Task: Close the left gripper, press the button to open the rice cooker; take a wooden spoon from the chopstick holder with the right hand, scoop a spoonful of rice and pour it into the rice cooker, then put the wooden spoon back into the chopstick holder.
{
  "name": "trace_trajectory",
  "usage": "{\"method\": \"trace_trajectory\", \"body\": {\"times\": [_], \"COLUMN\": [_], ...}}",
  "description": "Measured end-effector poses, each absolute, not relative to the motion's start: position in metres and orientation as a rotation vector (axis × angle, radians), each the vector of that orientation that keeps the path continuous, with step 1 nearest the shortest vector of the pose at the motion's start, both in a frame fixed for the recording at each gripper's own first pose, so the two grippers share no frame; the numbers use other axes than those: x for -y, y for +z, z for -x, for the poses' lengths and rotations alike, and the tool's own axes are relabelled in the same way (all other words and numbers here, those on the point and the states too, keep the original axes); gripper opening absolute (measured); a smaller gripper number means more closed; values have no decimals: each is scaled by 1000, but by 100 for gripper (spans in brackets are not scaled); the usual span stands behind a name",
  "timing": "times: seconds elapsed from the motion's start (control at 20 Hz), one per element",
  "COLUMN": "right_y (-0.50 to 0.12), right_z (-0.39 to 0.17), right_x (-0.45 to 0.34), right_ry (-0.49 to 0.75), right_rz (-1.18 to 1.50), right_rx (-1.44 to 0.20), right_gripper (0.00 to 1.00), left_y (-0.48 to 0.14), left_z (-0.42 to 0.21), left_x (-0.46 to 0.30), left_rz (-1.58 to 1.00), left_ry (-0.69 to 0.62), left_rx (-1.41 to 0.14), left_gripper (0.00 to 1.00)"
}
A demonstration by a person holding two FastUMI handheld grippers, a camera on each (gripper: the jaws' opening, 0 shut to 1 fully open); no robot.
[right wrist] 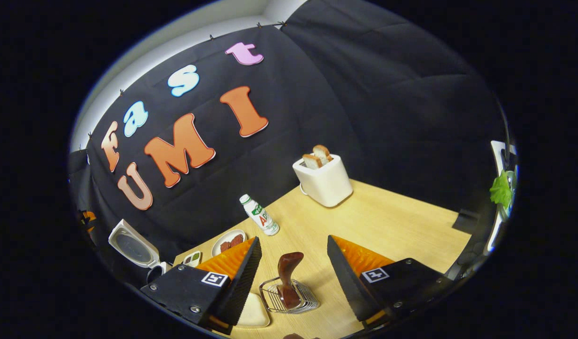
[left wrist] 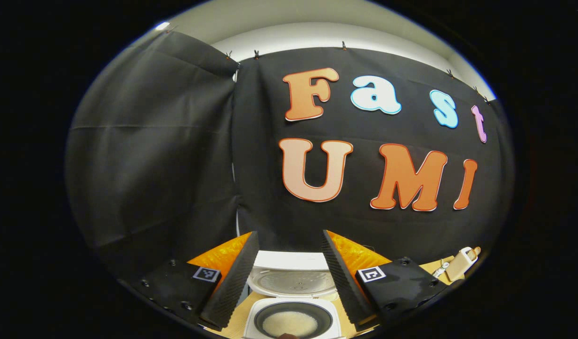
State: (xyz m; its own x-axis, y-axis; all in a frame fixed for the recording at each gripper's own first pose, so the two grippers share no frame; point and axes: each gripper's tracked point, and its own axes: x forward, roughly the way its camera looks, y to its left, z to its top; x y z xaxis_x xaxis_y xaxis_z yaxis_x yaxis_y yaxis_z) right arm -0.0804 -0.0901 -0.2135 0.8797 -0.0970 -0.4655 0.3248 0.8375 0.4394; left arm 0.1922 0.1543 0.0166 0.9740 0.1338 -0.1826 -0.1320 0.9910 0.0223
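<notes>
The pale wooden counter [right wrist: 392, 221] ran back to the black cloth wall, and most things stood toward its far edge. In the left gripper view the white rice cooker [left wrist: 292, 308] sat directly ahead and below, lid [left wrist: 291, 281] swung up and back — already open — with a layer of white rice [left wrist: 289, 324] lying in the dark inner pot. The left gripper [left wrist: 289, 278] hung above it with its fingers spread wide, holding nothing, the cooker framed between them. Off to the right edge of that view a small beige object lay on the counter, too small to identify.

In the right gripper view the raised cooker lid showed at the far left [right wrist: 131, 245]. A white toaster [right wrist: 324, 183] stood near the back wall with two slices of bread [right wrist: 317, 156] poking from its slots. Nearer, a small white bottle [right wrist: 260, 215] with a green label stood tilted in the fisheye, and a white plate [right wrist: 218, 246] with dark pieces on it lay to its left. Something leafy and green [right wrist: 501, 189] sat at the right edge.

The right gripper [right wrist: 291, 268] was also wide open and empty. Between its fingers and just below stood the wire chopstick holder [right wrist: 307, 301], the wooden spoon [right wrist: 288, 278] upright inside it, dark handle uppermost — untouched by either finger. A small white dish [right wrist: 253, 311] lay just beside the holder on its left.
</notes>
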Motion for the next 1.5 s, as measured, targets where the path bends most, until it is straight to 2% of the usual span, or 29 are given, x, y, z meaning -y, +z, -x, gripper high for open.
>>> {"method": "trace_trajectory", "body": {"times": [0.3,0.55,0.65,0.9,1.1,1.3,1.4,1.5], "right_y": [-145,-142,-142,-143,-156,-168,-172,-172], "right_z": [112,142,146,136,117,104,96,86], "right_x": [105,112,112,97,86,73,70,66], "right_ry": [-278,-315,-314,-237,-177,-106,-71,-38], "right_rz": [-396,-367,-377,-364,-321,-305,-291,-273], "right_rx": [-373,-408,-414,-435,-460,-508,-525,-532], "right_gripper": [89,90,90,90,91,92,92,92], "left_y": [-15,-80,-79,-83,-97,-134,-159,-185], "left_z": [-267,-287,-287,-258,-210,-151,-128,-107], "left_x": [-157,-142,-143,-138,-135,-123,-126,-125], "left_rz": [-113,-45,-45,-51,-42,-31,-37,-27], "left_ry": [95,49,59,52,39,24,35,52], "left_rx": [-321,-499,-492,-517,-565,-618,-623,-637], "left_gripper": [90,90,91,93,92,94,100,100]}}
